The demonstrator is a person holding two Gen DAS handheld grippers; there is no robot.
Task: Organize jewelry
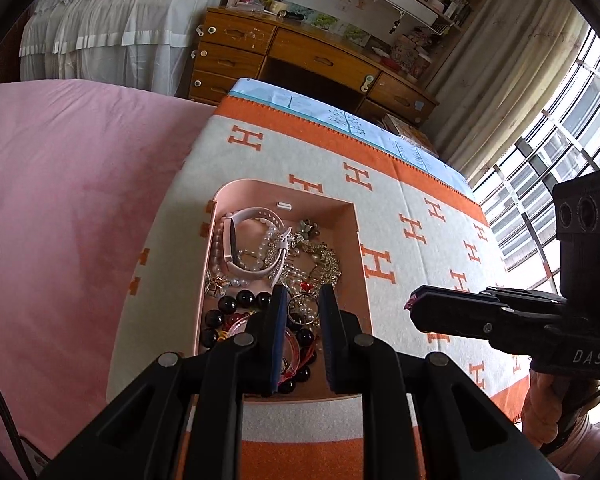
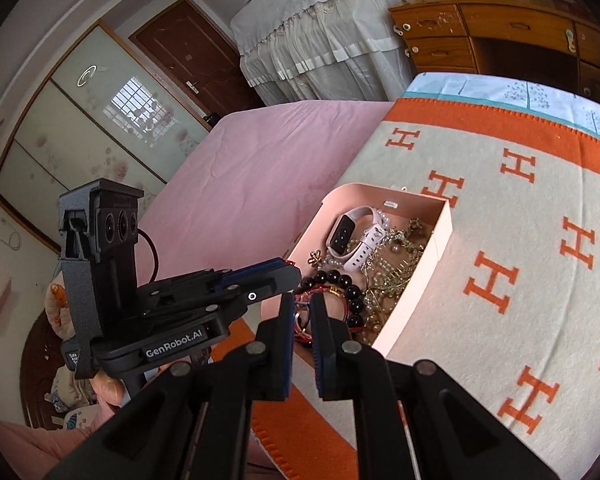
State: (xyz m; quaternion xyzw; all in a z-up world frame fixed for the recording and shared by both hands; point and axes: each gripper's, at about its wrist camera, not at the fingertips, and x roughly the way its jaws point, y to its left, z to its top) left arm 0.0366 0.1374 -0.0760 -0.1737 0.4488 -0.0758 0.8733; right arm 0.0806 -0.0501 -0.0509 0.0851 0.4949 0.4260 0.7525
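Observation:
An open pink jewelry box (image 1: pixel 362 256) (image 2: pixel 420 272) lies on the blanket. It holds a pale pink smart band (image 1: pixel 236 248) (image 2: pixel 352 236), a black bead bracelet (image 1: pixel 236 302) (image 2: pixel 340 280), pearls, gold chains (image 1: pixel 324 260) (image 2: pixel 396 276) and a pink bangle. My left gripper (image 1: pixel 303 294) (image 2: pixel 294 276) hovers over the box's near end, its jaws close together, and I see nothing gripped. My right gripper (image 2: pixel 301 300) (image 1: pixel 411 303) is beside the box, over the blanket, shut with a tiny pink piece (image 1: pixel 409 302) showing at its tip.
A white blanket with orange H letters (image 1: pixel 420 184) covers the surface, and pink bedding (image 1: pixel 80 200) borders it on the left. A wooden desk with drawers (image 1: pixel 300 52) stands beyond the far edge. A window (image 1: pixel 560 120) is at the right. A person's hand (image 2: pixel 108 388) holds the left gripper.

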